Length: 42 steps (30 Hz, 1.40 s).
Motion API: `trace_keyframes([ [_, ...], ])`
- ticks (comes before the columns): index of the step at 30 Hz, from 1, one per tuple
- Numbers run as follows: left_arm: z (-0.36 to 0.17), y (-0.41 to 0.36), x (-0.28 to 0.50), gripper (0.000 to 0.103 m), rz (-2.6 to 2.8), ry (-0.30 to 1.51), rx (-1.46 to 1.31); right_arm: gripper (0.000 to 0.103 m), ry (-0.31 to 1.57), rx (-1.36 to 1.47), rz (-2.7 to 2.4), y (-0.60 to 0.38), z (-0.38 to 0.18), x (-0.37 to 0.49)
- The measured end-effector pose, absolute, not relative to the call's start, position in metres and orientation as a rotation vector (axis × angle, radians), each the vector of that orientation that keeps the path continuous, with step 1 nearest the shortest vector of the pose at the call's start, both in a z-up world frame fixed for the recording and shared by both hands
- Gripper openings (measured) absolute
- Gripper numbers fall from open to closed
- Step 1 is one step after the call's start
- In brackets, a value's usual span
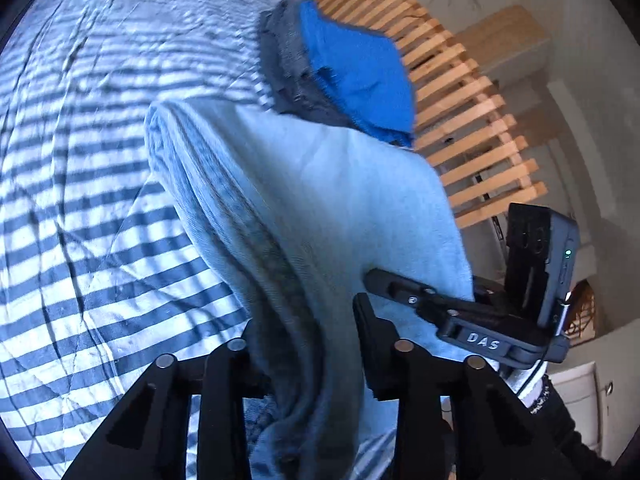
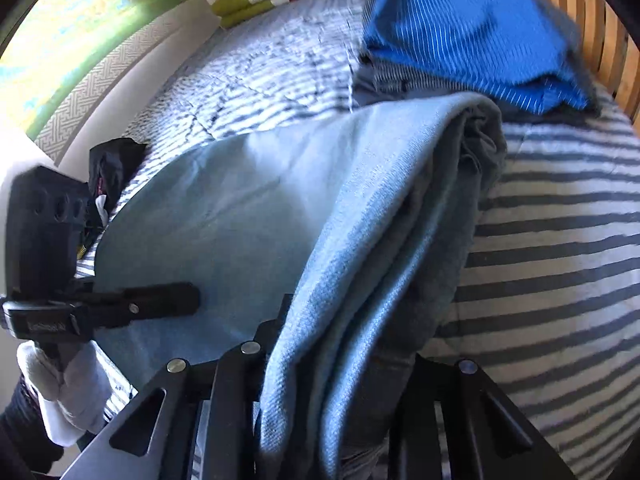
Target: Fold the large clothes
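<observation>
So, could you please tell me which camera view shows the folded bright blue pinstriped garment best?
The right wrist view: the folded bright blue pinstriped garment is large, its white pinstripes visible. The left wrist view shows it smaller and plain blue, stripes unreadable.

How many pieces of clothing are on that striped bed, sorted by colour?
Light blue garment, held by both grippers: 1
Bright blue folded garment with thin white stripes: 1
Grey folded garment under the bright blue one: 1
Dark bundle at the bed's edge, kind unclear: 1
Total: 4, though the pile may hide more.
</observation>
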<state>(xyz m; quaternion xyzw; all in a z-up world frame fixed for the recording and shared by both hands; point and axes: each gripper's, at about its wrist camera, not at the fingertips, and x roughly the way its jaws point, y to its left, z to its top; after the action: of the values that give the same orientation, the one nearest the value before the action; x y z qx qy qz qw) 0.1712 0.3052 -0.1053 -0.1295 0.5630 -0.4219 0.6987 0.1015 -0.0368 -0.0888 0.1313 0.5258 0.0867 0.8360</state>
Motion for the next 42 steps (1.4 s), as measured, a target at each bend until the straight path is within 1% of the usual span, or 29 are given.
trace_keyframes([
  [3,-0.088,0.299,0.168,0.033,-0.985,1.229,-0.253,0.021,1.069,0.262,0.17,-0.034,-0.067,0.091],
  [4,-0.088,0.299,0.169,0.035,-0.978,1.231,-0.235,0.021,1.057,0.254,0.163,-0.035,-0.062,0.089],
  [5,-0.09,0.299,0.172,0.036,-0.964,1.239,-0.233,0.021,1.048,0.245,0.154,-0.037,-0.058,0.087],
  [7,-0.102,0.298,0.174,0.044,-0.952,1.272,-0.256,0.021,1.04,0.243,0.138,-0.041,-0.054,0.082],
  [11,-0.125,0.291,0.176,0.046,-0.918,1.308,-0.248,0.02,1.063,0.286,0.106,-0.047,-0.062,0.079],
  [12,-0.127,0.29,0.177,0.049,-0.921,1.297,-0.252,0.02,1.062,0.288,0.102,-0.039,-0.065,0.081],
  [13,-0.127,0.287,0.179,0.061,-0.914,1.272,-0.233,0.02,1.056,0.291,0.1,-0.04,-0.065,0.079],
  [14,-0.129,0.284,0.18,0.07,-0.893,1.25,-0.208,0.02,1.059,0.284,0.093,-0.039,-0.066,0.08],
  [15,-0.134,0.281,0.183,0.087,-0.878,1.255,-0.213,0.02,1.07,0.267,0.084,-0.037,-0.067,0.081],
  [16,-0.143,0.278,0.186,0.094,-0.874,1.284,-0.224,0.02,1.078,0.253,0.082,-0.037,-0.072,0.082],
  [19,-0.164,0.265,0.192,0.094,-0.875,1.347,-0.245,0.02,1.101,0.215,0.057,-0.038,-0.082,0.081],
  [21,-0.165,0.26,0.195,0.098,-0.882,1.327,-0.27,0.02,1.114,0.271,0.051,-0.047,-0.09,0.082],
  [23,-0.169,0.259,0.2,0.097,-0.899,1.329,-0.318,0.02,1.128,0.307,0.042,-0.058,-0.101,0.08],
  [24,-0.169,0.256,0.2,0.09,-0.919,1.322,-0.321,0.02,1.138,0.324,0.038,-0.062,-0.108,0.08],
  [25,-0.171,0.252,0.199,0.059,-0.931,1.328,-0.309,0.02,1.148,0.349,0.036,-0.067,-0.115,0.079],
  [26,-0.175,0.247,0.198,0.041,-0.962,1.352,-0.306,0.02,1.154,0.377,0.037,-0.072,-0.12,0.078],
  [28,-0.181,0.242,0.196,0.039,-0.966,1.372,-0.359,0.02,1.157,0.391,0.027,-0.073,-0.123,0.075],
  [31,-0.174,0.246,0.196,0.026,-0.997,1.365,-0.435,0.02,1.134,0.37,0.017,-0.068,-0.115,0.069],
  [33,-0.157,0.242,0.191,0.025,-1.04,1.335,-0.428,0.02,1.115,0.379,0.016,-0.065,-0.108,0.066],
  [36,-0.135,0.231,0.177,0.024,-1.074,1.294,-0.327,0.02,1.088,0.354,0.016,-0.059,-0.096,0.06],
  [42,-0.105,0.216,0.158,0.024,-1.054,1.214,-0.289,0.019,1.023,0.338,-0.003,-0.06,-0.072,0.048],
])
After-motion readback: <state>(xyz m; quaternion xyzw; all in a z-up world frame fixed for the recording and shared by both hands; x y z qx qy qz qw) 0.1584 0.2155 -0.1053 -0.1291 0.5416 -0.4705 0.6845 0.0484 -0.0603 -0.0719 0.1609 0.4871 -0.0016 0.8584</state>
